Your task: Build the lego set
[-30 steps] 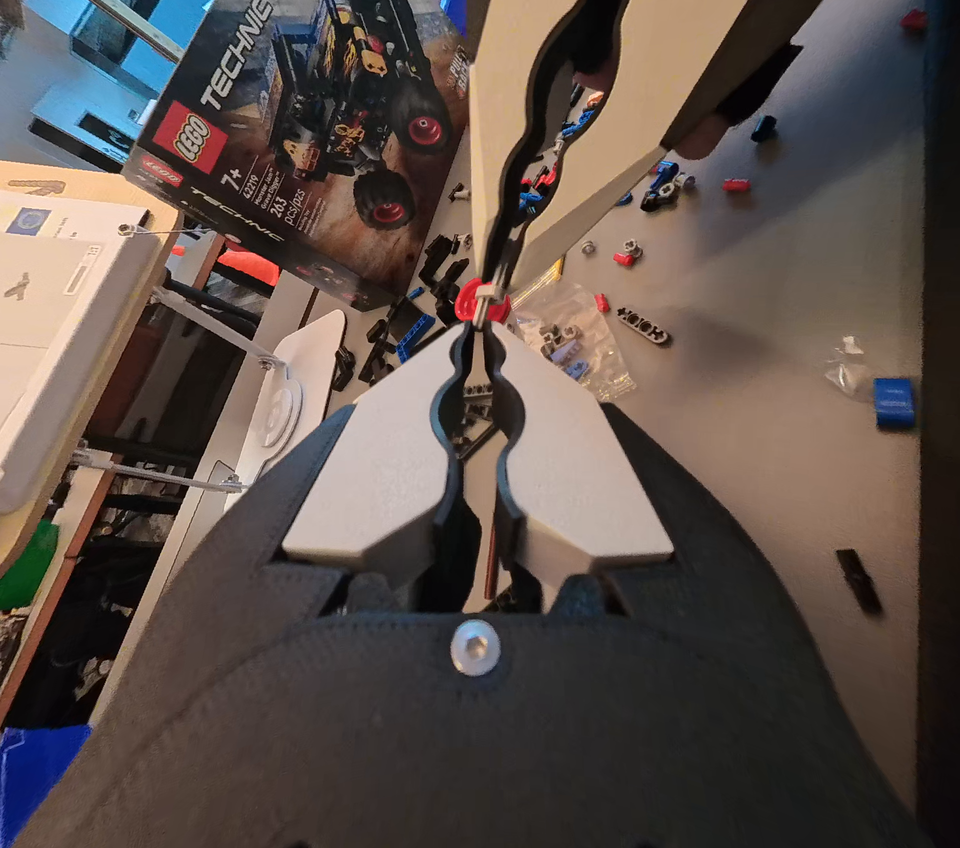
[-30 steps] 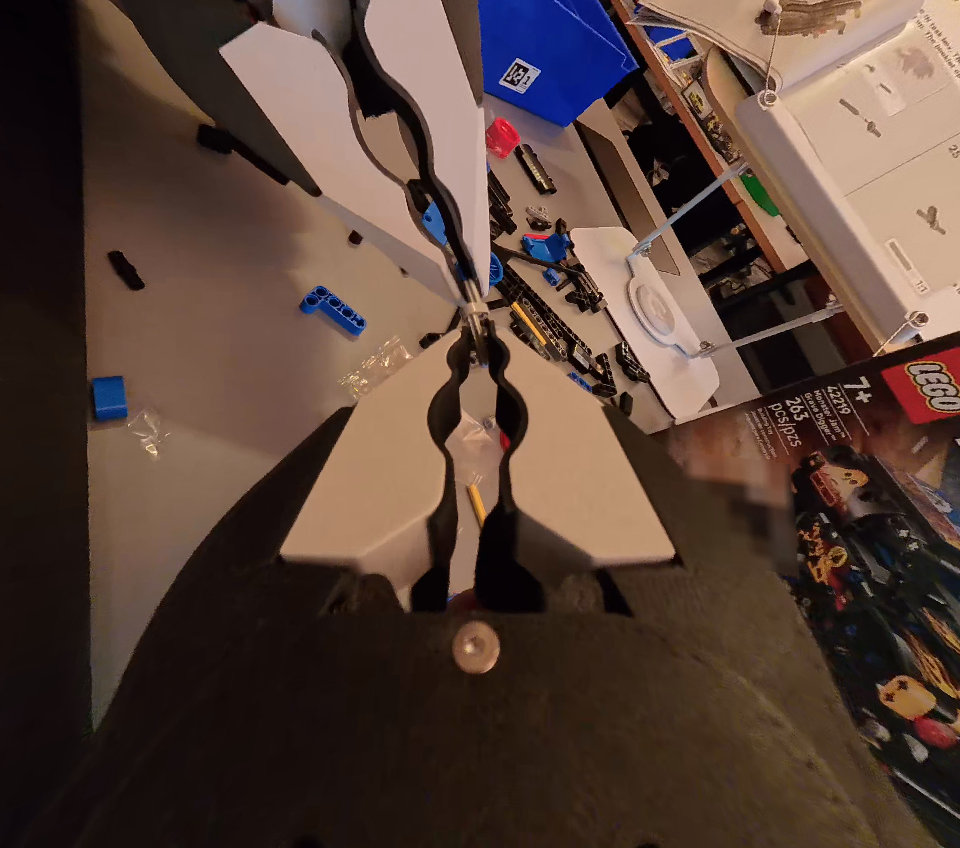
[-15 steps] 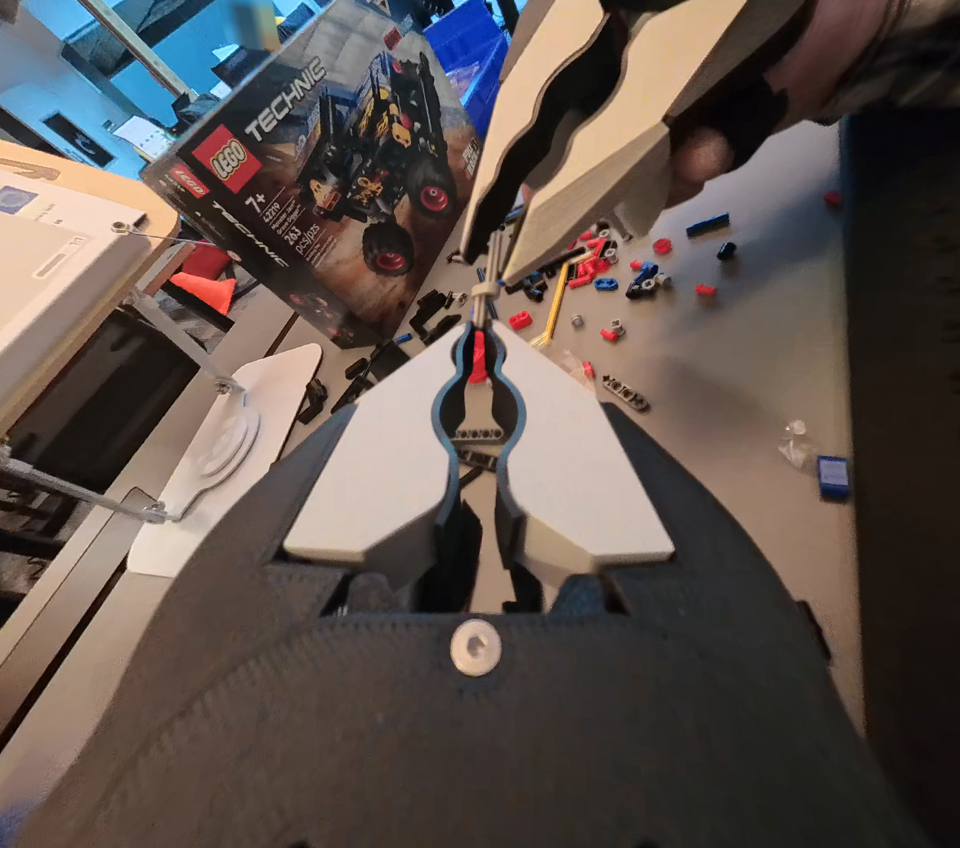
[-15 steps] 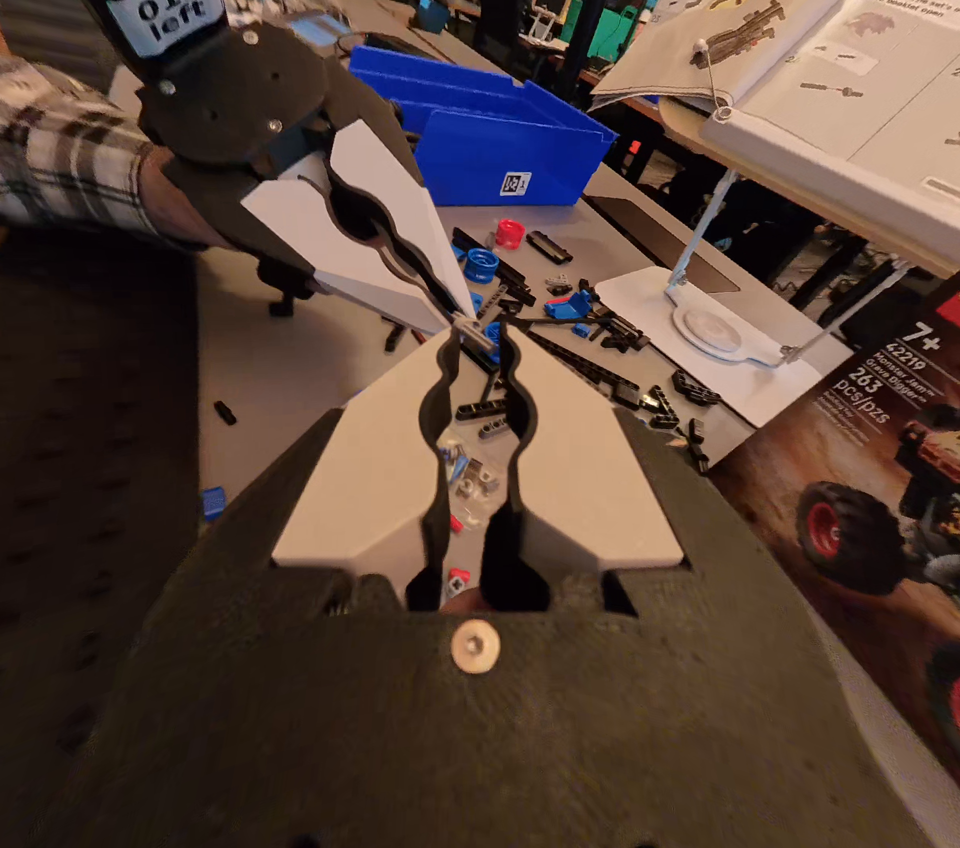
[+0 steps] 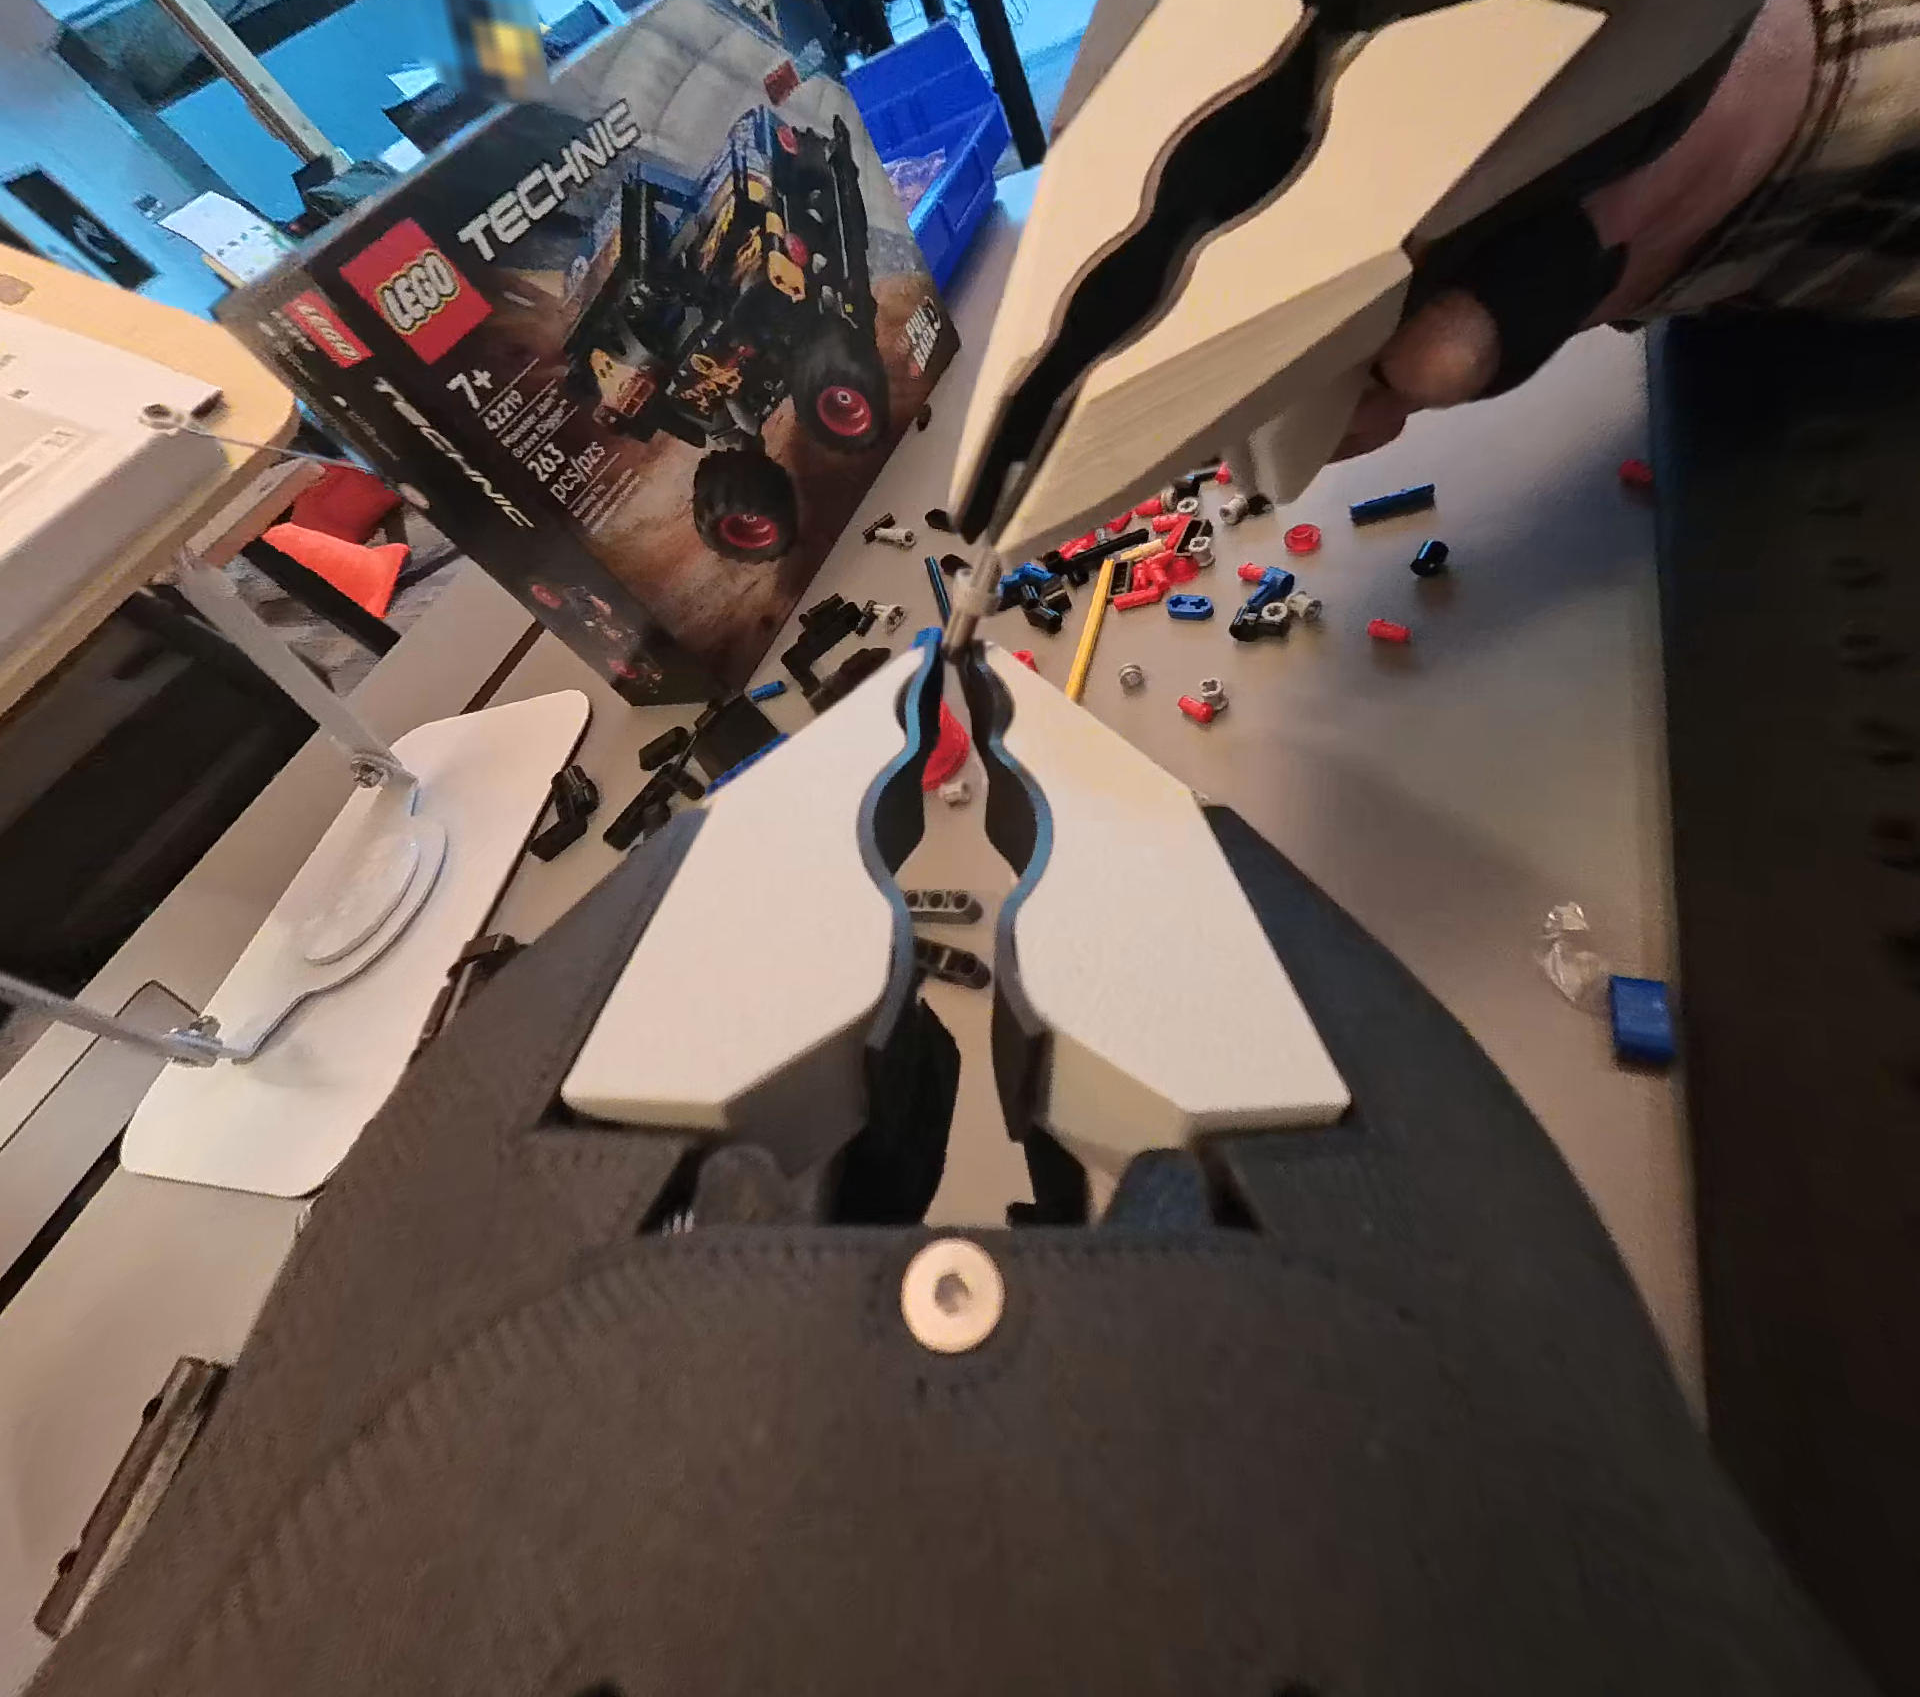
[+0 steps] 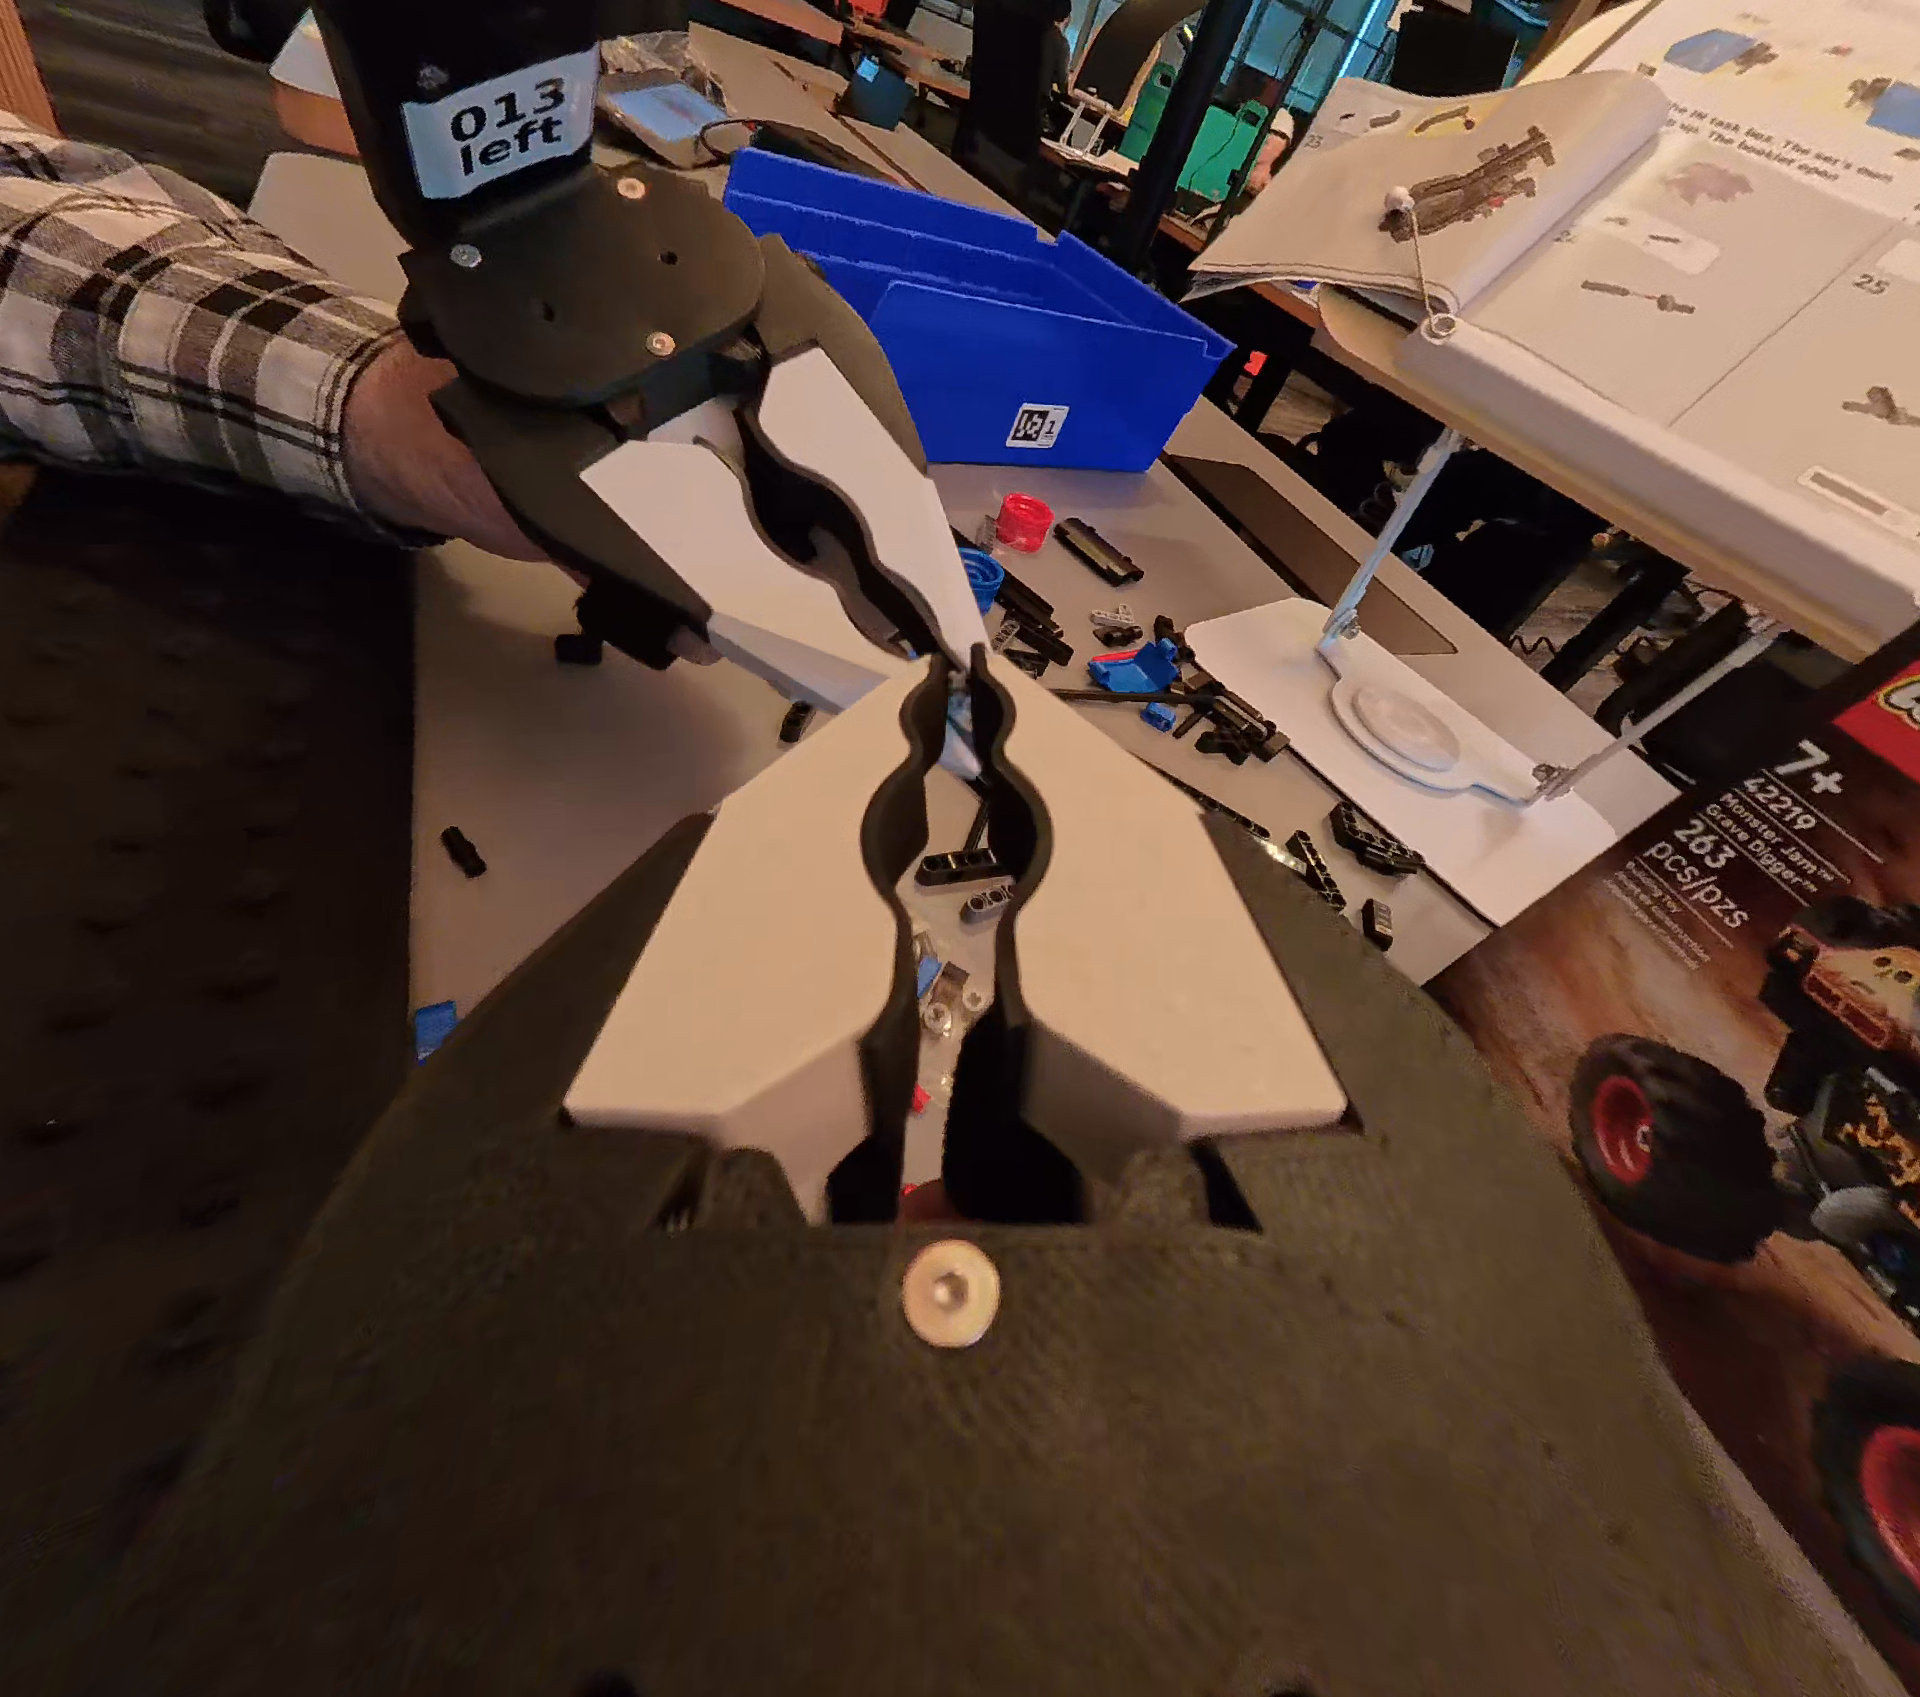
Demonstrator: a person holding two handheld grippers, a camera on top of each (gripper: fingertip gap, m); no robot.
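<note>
Your left gripper [image 5: 961, 660] has its fingers pressed together on a thin grey rod [image 5: 971, 593] that sticks out past the tips; a red piece [image 5: 943, 748] sits just behind the tips, between the fingers. Your right gripper [image 5: 987, 520] comes down from above, and its tips meet the far end of the same rod, so both close on it, tip to tip, in the air over the table [image 5: 1403, 816].

Only the left wrist view shows that rod clearly, and the scatter of small red, blue and black pieces [image 5: 1195, 577] beyond the fingertips, with the set's box [image 5: 623, 400] standing off to the left of them.

From the right wrist view, the fingers of your right gripper [image 6: 961, 671] are nearly together, but the rod is hidden where the left gripper [image 6: 951, 650] crosses in front. This view alone shows the blue bin [image 6: 987, 338] past the tips, the open instruction booklet [image 6: 1662, 276] on its stand to the right, and black beams [image 6: 1226, 717] lying between.
</note>
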